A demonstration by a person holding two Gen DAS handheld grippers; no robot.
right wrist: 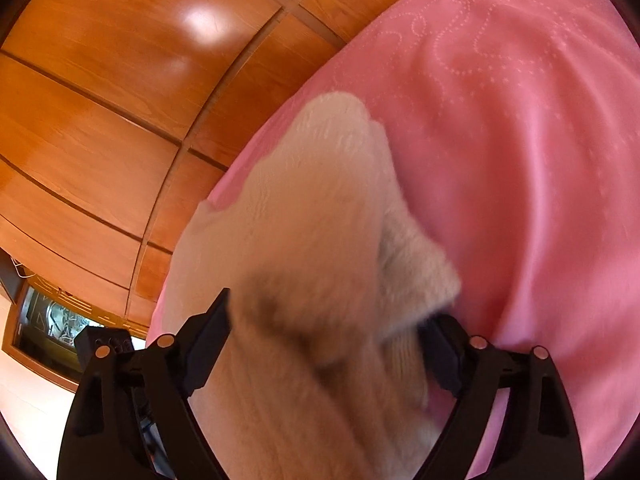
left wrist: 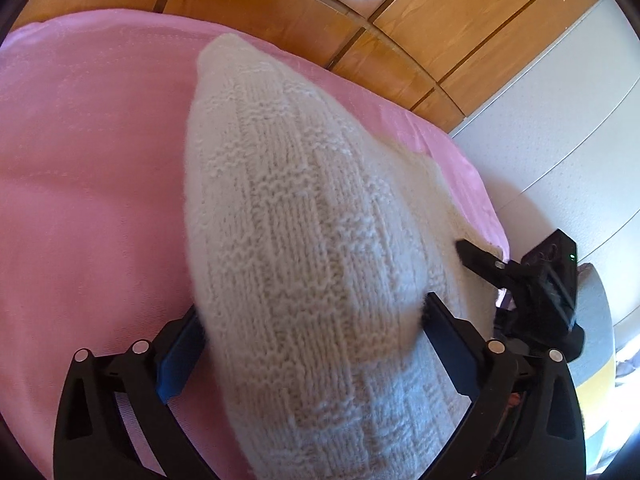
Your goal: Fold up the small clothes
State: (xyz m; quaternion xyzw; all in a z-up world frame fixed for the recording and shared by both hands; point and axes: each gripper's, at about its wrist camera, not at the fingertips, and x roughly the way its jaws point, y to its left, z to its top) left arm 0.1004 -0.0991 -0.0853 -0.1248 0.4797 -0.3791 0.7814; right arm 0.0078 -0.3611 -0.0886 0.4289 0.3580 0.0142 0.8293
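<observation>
Two pairs of black fingers stand wide apart over a cream knitted garment [left wrist: 304,240] lying on a pink bedspread [left wrist: 88,168]. Between the left gripper's [left wrist: 308,344] fingers the knit bulges up and hides everything ahead of the tips; whether the pads press it I cannot tell. Knit also fills the gap of the right gripper [right wrist: 332,344], blurred, grip unclear. Beyond the fingers runs a wooden panelled wall [right wrist: 120,80]; a white cabinet [left wrist: 560,120] stands beside it.
</observation>
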